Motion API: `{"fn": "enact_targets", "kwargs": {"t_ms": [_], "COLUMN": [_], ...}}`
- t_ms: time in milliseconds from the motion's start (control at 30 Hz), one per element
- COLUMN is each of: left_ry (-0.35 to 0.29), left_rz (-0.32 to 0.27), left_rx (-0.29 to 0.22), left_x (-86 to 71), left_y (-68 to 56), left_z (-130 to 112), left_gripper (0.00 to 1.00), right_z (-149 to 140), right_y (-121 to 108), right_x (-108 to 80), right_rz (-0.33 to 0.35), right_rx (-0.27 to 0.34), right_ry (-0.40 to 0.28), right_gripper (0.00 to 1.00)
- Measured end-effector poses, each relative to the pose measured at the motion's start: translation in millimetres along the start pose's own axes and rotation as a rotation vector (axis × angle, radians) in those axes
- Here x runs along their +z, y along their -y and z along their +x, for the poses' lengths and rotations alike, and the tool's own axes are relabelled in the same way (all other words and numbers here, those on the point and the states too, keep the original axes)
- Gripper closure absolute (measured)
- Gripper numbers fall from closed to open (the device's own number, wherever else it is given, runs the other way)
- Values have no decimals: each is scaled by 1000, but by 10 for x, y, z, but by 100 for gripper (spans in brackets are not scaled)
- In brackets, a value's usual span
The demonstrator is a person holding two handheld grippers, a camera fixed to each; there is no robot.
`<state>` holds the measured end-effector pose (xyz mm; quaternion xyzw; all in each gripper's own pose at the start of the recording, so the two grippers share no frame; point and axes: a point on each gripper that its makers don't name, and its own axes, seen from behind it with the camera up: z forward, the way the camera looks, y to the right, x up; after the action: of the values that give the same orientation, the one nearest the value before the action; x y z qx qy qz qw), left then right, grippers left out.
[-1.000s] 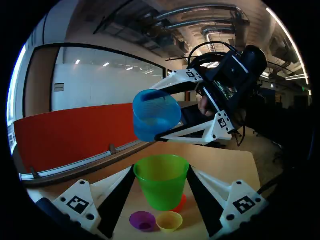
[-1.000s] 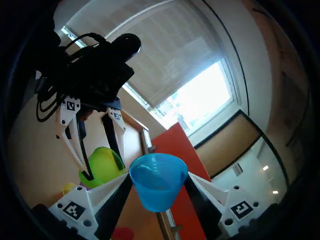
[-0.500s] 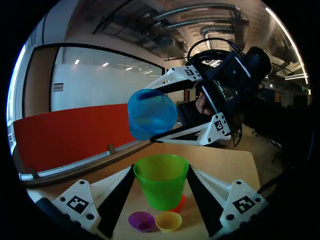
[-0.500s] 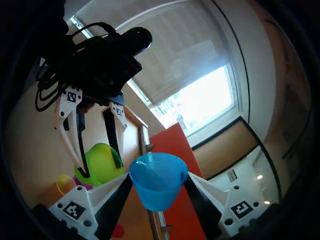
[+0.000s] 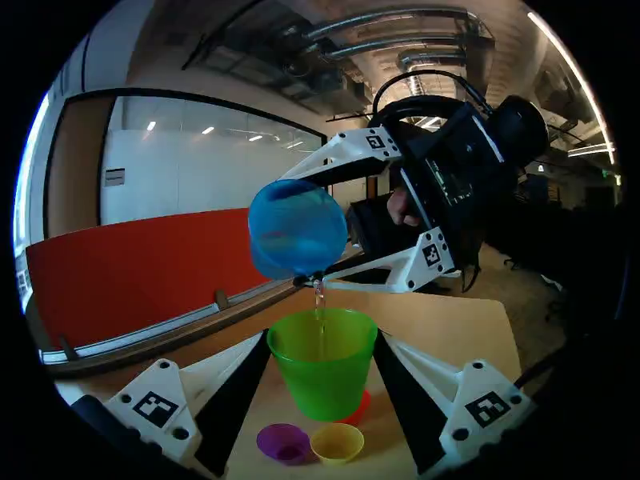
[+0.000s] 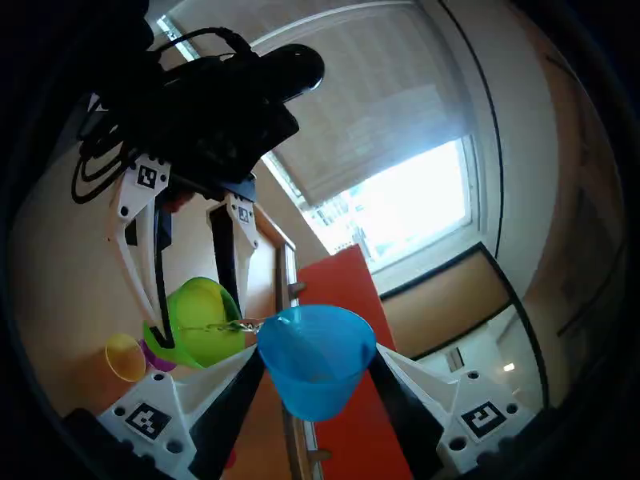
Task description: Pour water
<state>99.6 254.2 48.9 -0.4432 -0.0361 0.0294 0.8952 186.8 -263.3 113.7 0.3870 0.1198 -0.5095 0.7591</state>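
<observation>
Pour under way: blue cup [image 5: 296, 228] tipped above green cup [image 5: 322, 364], with a thin stream of water [image 5: 318, 298] falling in.
Right gripper [image 6: 316, 352] is clamped on the blue cup, both fingers on its sides. Left gripper [image 5: 320, 336] is clamped on the green cup the same way. That cup is upright over the wooden table [image 5: 448, 320] — small purple cup [image 5: 284, 442] and yellow cup [image 5: 337, 442] sit just in front. Fingers carry square black-and-white marker tags [image 5: 155, 408] — patterns only, not lettering we can read.

Bright blown-out window [image 6: 400, 204], ceiling strip lights, curved fisheye edges
</observation>
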Motion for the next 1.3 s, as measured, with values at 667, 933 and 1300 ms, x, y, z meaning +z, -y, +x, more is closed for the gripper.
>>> {"fn": "enact_targets", "kwargs": {"t_ms": [667,933,1300], "left_ry": [-9,-10,-14], "left_rz": [6,4,2], "left_rx": [19,22,24], "left_x": [-23,-20,-27], "left_y": [8,-7,-26], "left_z": [26,41,57], "left_gripper": [11,11,11], "right_z": [-2,10,26], "right_y": [-48,-70,-79], "right_x": [1,-2,-4], "right_rz": [-7,-13,-16], "right_rx": [-41,-57,-80], "right_ry": [2,1,2], "right_gripper": [10,9,9]}}
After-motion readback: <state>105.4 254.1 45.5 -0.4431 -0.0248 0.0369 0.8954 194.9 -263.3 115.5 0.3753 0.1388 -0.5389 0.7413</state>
